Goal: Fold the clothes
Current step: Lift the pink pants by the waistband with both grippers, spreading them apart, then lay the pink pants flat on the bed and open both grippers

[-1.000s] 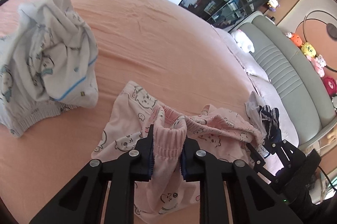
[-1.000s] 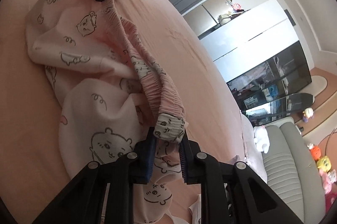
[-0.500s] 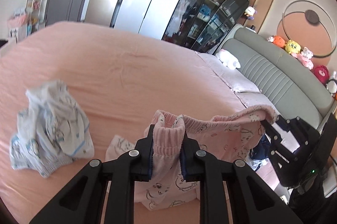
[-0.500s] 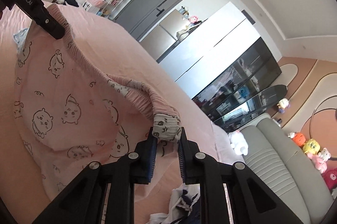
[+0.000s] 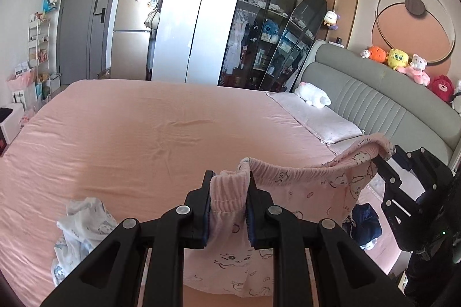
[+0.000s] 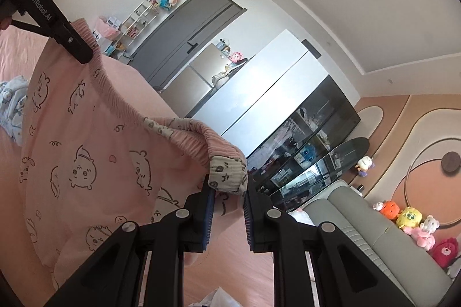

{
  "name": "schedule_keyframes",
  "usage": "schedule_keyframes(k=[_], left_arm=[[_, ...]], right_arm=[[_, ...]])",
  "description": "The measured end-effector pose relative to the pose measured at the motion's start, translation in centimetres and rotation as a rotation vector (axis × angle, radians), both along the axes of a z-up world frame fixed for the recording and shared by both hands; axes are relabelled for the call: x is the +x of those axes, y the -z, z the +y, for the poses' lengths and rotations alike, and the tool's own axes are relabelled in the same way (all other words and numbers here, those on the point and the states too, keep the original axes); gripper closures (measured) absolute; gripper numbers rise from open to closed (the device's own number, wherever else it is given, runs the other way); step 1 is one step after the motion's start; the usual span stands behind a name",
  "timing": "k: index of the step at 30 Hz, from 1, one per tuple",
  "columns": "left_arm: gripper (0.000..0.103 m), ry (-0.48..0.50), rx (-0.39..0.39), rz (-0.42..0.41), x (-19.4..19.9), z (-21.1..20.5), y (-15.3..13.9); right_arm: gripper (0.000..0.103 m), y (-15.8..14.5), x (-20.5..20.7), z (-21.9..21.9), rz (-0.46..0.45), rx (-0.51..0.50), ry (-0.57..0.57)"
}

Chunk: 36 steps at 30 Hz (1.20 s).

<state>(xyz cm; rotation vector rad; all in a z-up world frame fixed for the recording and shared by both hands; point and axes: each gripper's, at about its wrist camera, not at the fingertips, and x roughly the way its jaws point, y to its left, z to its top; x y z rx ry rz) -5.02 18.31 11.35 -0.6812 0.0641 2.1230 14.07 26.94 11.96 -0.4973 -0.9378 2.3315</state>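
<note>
Pink printed shorts (image 5: pixel 305 191) held up by the waistband between two grippers, above the pink bed (image 5: pixel 144 128).

In the left wrist view, a crumpled white garment (image 5: pixel 80 223) lies on the bed at 8 o'clock. At 6 o'clock the left gripper (image 5: pixel 229 206) has its fingers (image 5: pixel 201 203) pinched narrow on one end of the ribbed waistband. The band stretches toward 3 o'clock, where the right gripper (image 5: pixel 383 160) clamps the other end, its fingers likewise narrow on the fabric. The cloth hangs below the band, clear of the sheet. A dark garment (image 5: pixel 364 220) lies at 4 o'clock; a grey headboard (image 5: pixel 374 102) stands behind.
</note>
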Motion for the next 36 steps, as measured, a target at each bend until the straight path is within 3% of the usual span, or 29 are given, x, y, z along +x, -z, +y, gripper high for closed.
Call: schedule_keyframes(k=[6, 12, 15, 17, 21, 29, 36], left_arm=[[0.087, -0.003, -0.035, 0.070, -2.3, 2.8, -3.3], [0.087, 0.000, -0.012, 0.195, -2.7, 4.6, -8.1], [0.087, -0.006, 0.024, 0.210, -2.4, 4.4, -8.7], [0.087, 0.009, 0.067, 0.181, -1.8, 3.5, -7.6], [0.087, 0.019, 0.098, 0.060, -0.5, 1.7, -2.4], [0.087, 0.005, -0.011, -0.146, 3.6, -1.9, 8.3], [0.087, 0.054, -0.025, -0.195, 7.2, -4.2, 10.5]], right_arm=[[0.087, -3.0, -3.5, 2.7, 0.039, 0.031, 0.006], [0.087, -7.6, -5.1, 5.4, 0.159, -0.010, 0.019], [0.087, -8.6, -5.3, 6.4, 0.194, -0.026, 0.016], [0.087, -8.1, -4.8, 6.6, 0.195, -0.056, 0.006], [0.087, -5.2, -2.9, 6.4, 0.134, -0.147, -0.036], [0.087, 3.4, 2.2, 2.9, -0.068, -0.338, -0.099], [0.087, 8.7, 5.0, 0.2, -0.232, -0.436, -0.137]])
